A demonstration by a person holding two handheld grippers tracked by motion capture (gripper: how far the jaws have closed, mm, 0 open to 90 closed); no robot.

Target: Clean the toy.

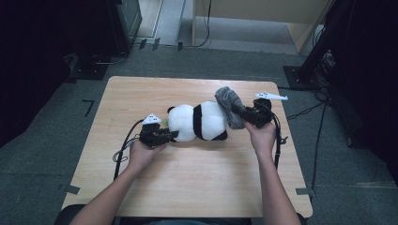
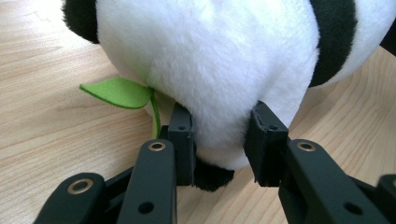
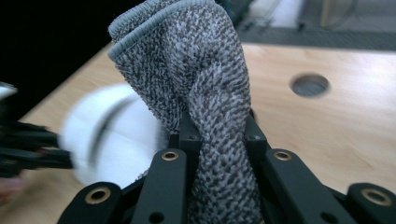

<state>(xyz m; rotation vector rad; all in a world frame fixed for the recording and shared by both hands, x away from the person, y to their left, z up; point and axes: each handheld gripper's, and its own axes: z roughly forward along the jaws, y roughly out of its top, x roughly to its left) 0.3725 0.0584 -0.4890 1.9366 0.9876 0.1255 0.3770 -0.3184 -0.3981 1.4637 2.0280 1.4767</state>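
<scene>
A black-and-white plush panda (image 1: pixel 199 122) lies on its side across the middle of the wooden table (image 1: pixel 187 183). My left gripper (image 1: pixel 170 136) is shut on the panda's white head end (image 2: pixel 219 93), its jaws pressed into the fur. A green felt leaf (image 2: pixel 119 92) sticks out beside the left jaw. My right gripper (image 1: pixel 244 115) is shut on a grey knitted cloth (image 1: pixel 229 106), which drapes over the panda's rear end. In the right gripper view the cloth (image 3: pixel 201 93) rises between the jaws, with the panda (image 3: pixel 112 135) blurred behind it at the left.
A round cable hole (image 3: pixel 309 85) is cut in the table past the cloth. Cables (image 1: pixel 123 150) trail from both grippers over the table edges. A dark cabinet (image 1: pixel 108 28) and a black stand (image 1: pixel 319 51) are on the floor beyond the table.
</scene>
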